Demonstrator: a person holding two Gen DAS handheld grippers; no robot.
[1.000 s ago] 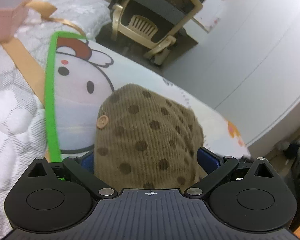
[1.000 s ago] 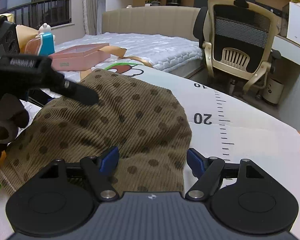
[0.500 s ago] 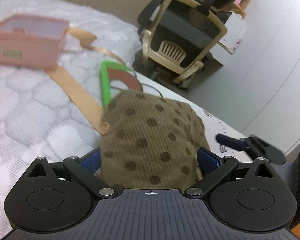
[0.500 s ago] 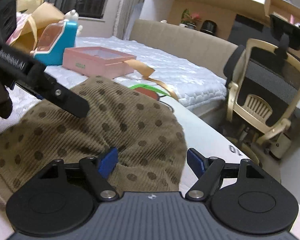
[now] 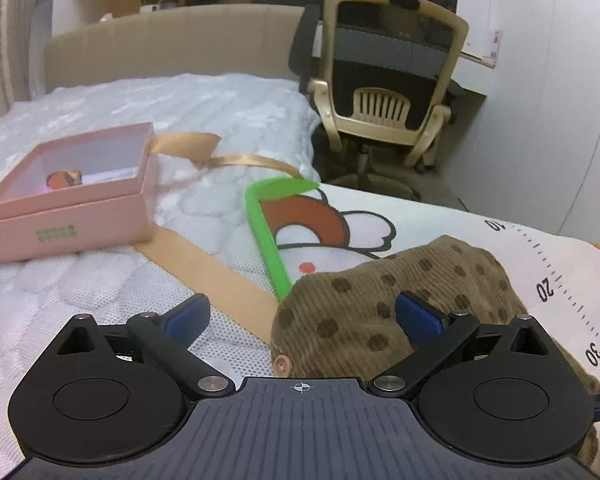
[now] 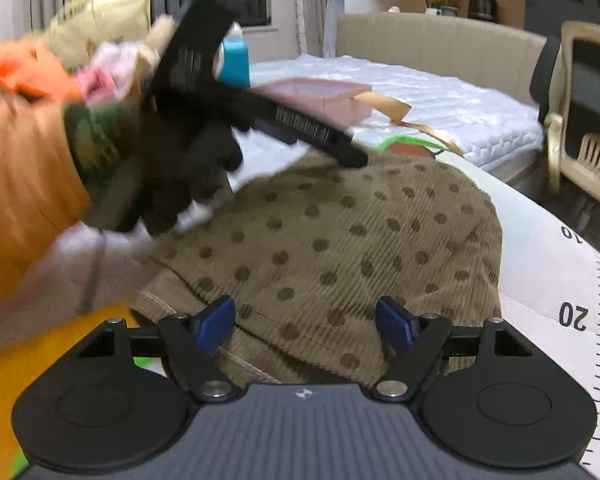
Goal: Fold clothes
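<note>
Folding progress: judging by the heaped shape, the brown polka-dot corduroy garment (image 6: 340, 248) looks only partly folded, one layer doubled over, edges not squared; flattening seems left.
Left tongs (image 5: 300, 316): spread wide, gripping nothing; the right finger (image 5: 418, 316) is over the garment's edge.
Right tongs (image 6: 306, 322): spread, straddling the garment's near hem, not pinching it.
Garment place: lying on the cartoon measuring mat (image 5: 420, 224), which is spread over the bed.
Mat writing: scale numbers 10, 20, 30 beside the garment.
Beyond the garment: pink gift box (image 5: 72, 196) with a small green label, unreadable.
Farther: office chair (image 5: 384, 92) behind the garment.
</note>
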